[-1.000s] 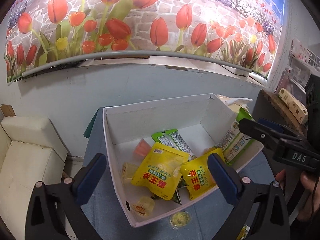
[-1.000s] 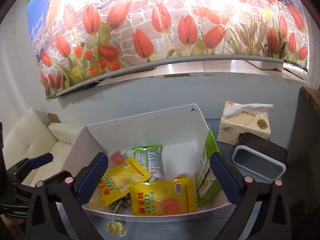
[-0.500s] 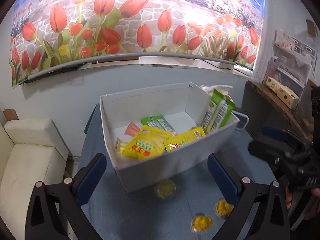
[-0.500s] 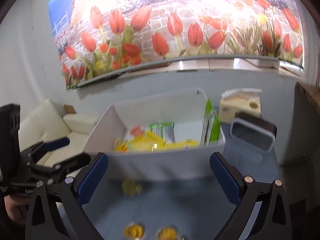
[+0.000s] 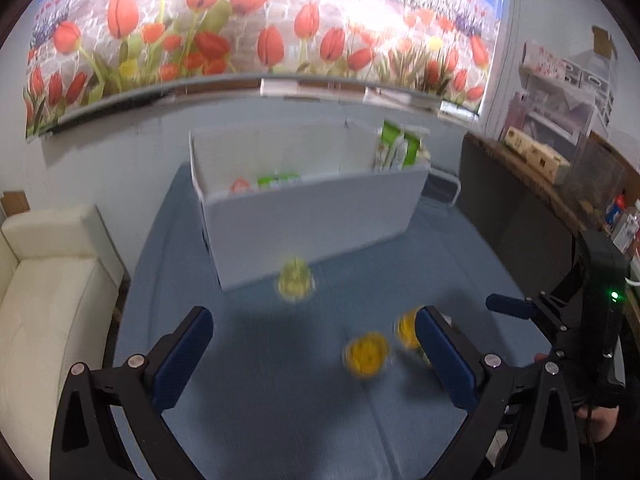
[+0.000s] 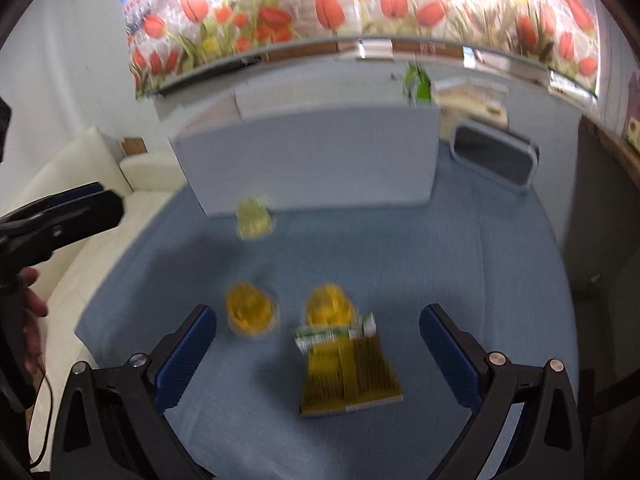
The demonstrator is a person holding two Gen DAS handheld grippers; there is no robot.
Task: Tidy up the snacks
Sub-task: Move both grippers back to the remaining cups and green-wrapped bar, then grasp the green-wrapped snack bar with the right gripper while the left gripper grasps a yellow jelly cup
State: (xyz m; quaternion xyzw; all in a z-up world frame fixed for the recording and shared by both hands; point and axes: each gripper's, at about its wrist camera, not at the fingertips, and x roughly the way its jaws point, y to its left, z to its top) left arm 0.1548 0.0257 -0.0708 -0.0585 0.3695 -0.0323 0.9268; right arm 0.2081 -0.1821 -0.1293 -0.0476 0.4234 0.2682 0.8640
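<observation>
Yellow jelly cups [image 6: 251, 311] & a packet [image 6: 347, 372] are lying loose on blue cloth [image 5: 288, 412], well short of the box [image 5: 312, 224]. Both grippers, L [image 5: 312, 356] & R [image 6: 318, 354], are hanging spread wide w/ nothing held, prob. lining up a pick.

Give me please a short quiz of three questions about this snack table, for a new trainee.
1. True or false: the left gripper is open and holds nothing.
2. How many yellow jelly cups lie on the blue cloth outside the white box?
3. The flat yellow packet lies: A) inside the box, B) between the right gripper fingers, C) on the sofa.

Key: 1 true; 2 three; 3 B.
</observation>
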